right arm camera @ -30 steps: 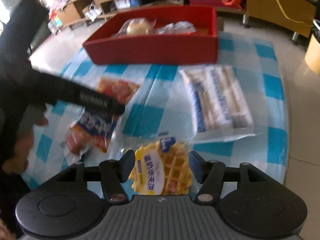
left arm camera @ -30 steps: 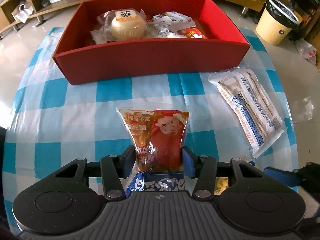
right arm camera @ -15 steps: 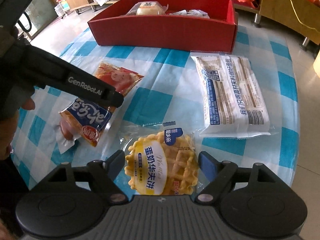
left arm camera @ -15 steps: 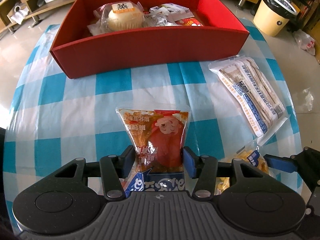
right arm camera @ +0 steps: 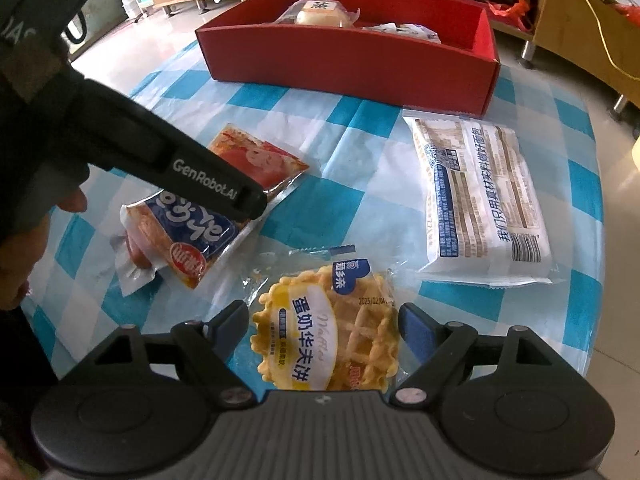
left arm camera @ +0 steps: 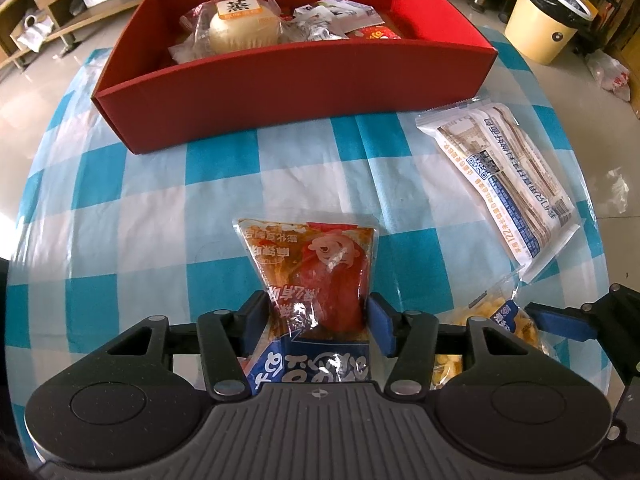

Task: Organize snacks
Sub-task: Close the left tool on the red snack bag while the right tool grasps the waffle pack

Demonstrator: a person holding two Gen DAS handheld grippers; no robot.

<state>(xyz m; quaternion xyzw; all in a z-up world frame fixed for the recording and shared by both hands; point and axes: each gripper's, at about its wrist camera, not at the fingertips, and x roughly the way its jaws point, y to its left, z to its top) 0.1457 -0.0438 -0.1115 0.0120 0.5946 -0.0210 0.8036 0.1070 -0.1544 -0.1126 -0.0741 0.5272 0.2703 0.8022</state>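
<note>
Both claws are working on pick-ups at the near edge of the surface, which is covered in a blue-and-white check cloth. The left claw is pressing its blue pads against both sides of the sausage pouch, an orange-red packet with a cartoon pig and a blue band of Chinese writing, so it is gripping that pouch, which seems to be lying on the cloth. The right claw is standing open around the waffle packet, its pads just beside the wrapper's edges and not visibly squeezing it; the label is reading "蛋奶华夫饼" with a script "Waffle" and a printed date beginning 2025/12. "GenRobot.AI" is showing on the left claw's finger in the right view.

The red box is sitting at the far side, already holding a steamed cake marked "蒸" and a few small wrappers. A long white bread pack with blue text and a barcode is lying to the right, untouched.

Judging by this, the grasp step is in hand: next the right claw needs closing on the waffle, then both snacks need lifting clear of the box's near wall.
</note>
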